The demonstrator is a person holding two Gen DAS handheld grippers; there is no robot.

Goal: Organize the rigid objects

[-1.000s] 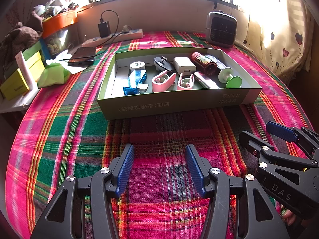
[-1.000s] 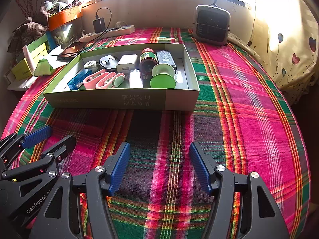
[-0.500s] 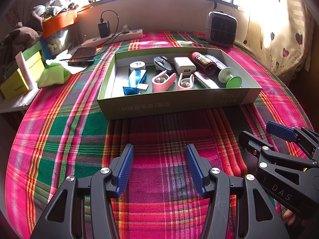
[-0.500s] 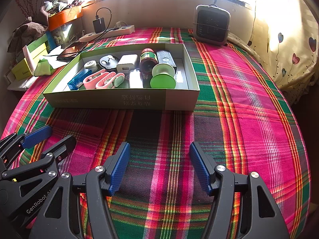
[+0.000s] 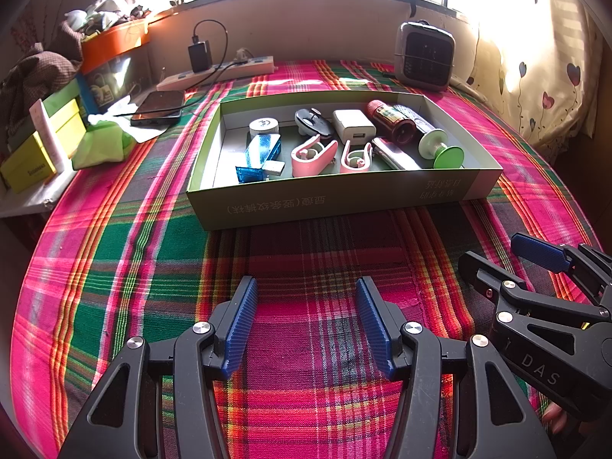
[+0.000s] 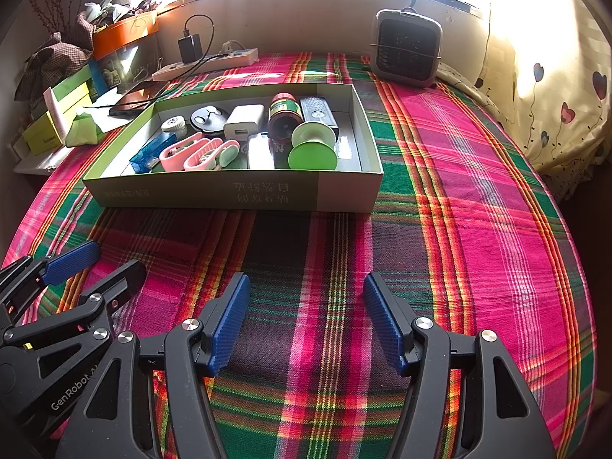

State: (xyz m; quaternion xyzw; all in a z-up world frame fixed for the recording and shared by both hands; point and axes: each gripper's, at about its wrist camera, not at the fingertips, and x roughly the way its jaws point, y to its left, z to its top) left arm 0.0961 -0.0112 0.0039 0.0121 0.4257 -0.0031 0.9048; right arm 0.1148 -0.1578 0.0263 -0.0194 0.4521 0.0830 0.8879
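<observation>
A shallow green cardboard box (image 5: 336, 199) (image 6: 229, 193) lies on the plaid cloth. Inside it are a blue clear case (image 5: 262, 151), two pink clips (image 5: 311, 155), a white charger (image 5: 354, 126), a brown bottle (image 5: 390, 120) (image 6: 282, 116), a green-footed spool (image 5: 443, 153) (image 6: 311, 151) and several other small items. My left gripper (image 5: 306, 313) hovers open over bare cloth in front of the box, nothing between its blue pads. My right gripper (image 6: 306, 310) is open too, just beside it, and shows at the right of the left wrist view (image 5: 508, 256).
A small grey heater (image 6: 407, 51) stands at the back right. A power strip with charger (image 5: 218, 70), a phone (image 5: 158, 107), a green cloth (image 5: 101, 145) and yellow-green boxes (image 5: 34, 160) crowd the back left. A curtain (image 6: 554, 88) hangs at the right edge.
</observation>
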